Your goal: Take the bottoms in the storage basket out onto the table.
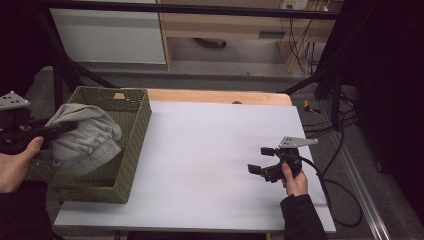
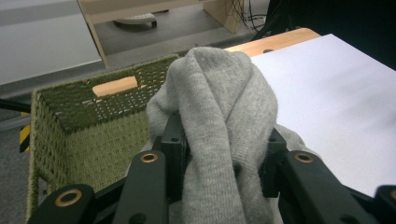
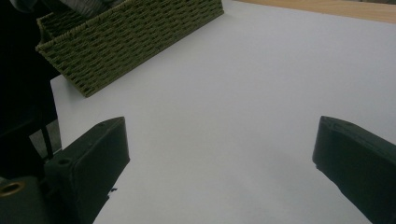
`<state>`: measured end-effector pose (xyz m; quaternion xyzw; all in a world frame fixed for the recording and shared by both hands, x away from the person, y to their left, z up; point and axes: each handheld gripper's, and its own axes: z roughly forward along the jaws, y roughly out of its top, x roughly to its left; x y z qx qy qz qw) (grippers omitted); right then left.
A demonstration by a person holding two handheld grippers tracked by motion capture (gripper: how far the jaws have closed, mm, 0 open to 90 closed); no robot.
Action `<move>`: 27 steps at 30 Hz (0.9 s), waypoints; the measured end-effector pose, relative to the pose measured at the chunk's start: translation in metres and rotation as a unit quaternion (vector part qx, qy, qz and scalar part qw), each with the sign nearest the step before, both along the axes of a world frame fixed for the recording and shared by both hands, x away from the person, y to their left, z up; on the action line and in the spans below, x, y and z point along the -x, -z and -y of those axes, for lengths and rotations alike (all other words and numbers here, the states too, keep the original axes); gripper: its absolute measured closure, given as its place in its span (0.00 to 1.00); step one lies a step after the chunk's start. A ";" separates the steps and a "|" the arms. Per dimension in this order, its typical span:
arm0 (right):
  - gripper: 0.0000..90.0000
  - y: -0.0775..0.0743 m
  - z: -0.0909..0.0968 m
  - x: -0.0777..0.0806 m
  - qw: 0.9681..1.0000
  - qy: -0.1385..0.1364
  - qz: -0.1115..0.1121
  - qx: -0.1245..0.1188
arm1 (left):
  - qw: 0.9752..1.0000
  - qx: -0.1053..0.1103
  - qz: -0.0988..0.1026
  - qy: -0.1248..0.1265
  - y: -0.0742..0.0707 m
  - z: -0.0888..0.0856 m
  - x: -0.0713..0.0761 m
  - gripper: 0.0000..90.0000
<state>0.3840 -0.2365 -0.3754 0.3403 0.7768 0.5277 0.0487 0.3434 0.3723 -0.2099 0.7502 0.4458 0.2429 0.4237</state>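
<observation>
Over the green basket (image 1: 127, 150) the left gripper (image 2: 224, 163) clamps its jaws on a grey garment (image 2: 219, 93) — the right gripper (image 1: 264, 161), on the table, gapes wide.

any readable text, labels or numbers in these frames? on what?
None readable.
Small plate on the shelf unit at the back of the high view: too blurred to read.
Wall socket at the top edge: no legible marking.
Basket, grey cloth, table and both grippers (left, right): no print or labels seen.
</observation>
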 end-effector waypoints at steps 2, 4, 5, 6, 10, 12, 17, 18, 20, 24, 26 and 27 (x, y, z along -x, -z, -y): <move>0.04 0.000 0.000 0.000 1.000 0.000 0.000 0.000 | 1.000 0.001 0.003 0.002 -0.002 0.001 0.001 0.71; 0.04 0.000 0.000 0.000 1.000 0.000 0.001 0.000 | 1.000 0.001 0.004 0.005 -0.005 0.002 0.001 0.71; 0.04 0.000 0.000 0.000 1.000 0.000 0.001 0.000 | 1.000 0.002 0.006 0.006 -0.006 0.003 0.001 0.71; 0.04 0.000 0.000 0.000 1.000 0.000 0.000 0.000 | 1.000 0.001 0.007 0.006 -0.006 0.003 0.001 0.71; 0.04 0.000 0.000 0.000 1.000 0.000 0.000 0.000 | 1.000 0.001 0.009 0.009 -0.010 0.006 0.001 0.71; 0.04 0.000 0.000 0.000 1.000 -0.001 0.000 0.000 | 1.000 -0.001 0.008 0.010 -0.011 0.007 0.000 0.71; 0.04 0.000 0.000 0.000 1.000 -0.001 -0.001 0.001 | 1.000 -0.001 0.012 0.014 -0.015 0.011 0.000 0.71; 0.04 0.000 0.000 0.000 1.000 -0.001 -0.001 0.001 | 1.000 0.000 0.013 0.014 -0.015 0.011 0.000 0.71; 0.04 0.000 0.000 0.000 1.000 -0.001 -0.001 0.001 | 1.000 0.001 0.014 0.018 -0.017 0.013 0.000 0.71; 0.04 0.000 0.000 0.000 1.000 -0.001 -0.001 0.001 | 1.000 0.001 0.016 0.024 -0.020 0.016 0.000 0.71; 0.04 0.000 0.000 0.000 1.000 -0.001 -0.001 0.001 | 1.000 0.000 0.018 0.025 -0.021 0.018 0.000 0.71; 0.04 0.000 0.000 0.000 1.000 -0.001 -0.001 0.001 | 0.999 0.000 0.018 0.026 -0.022 0.018 0.000 0.71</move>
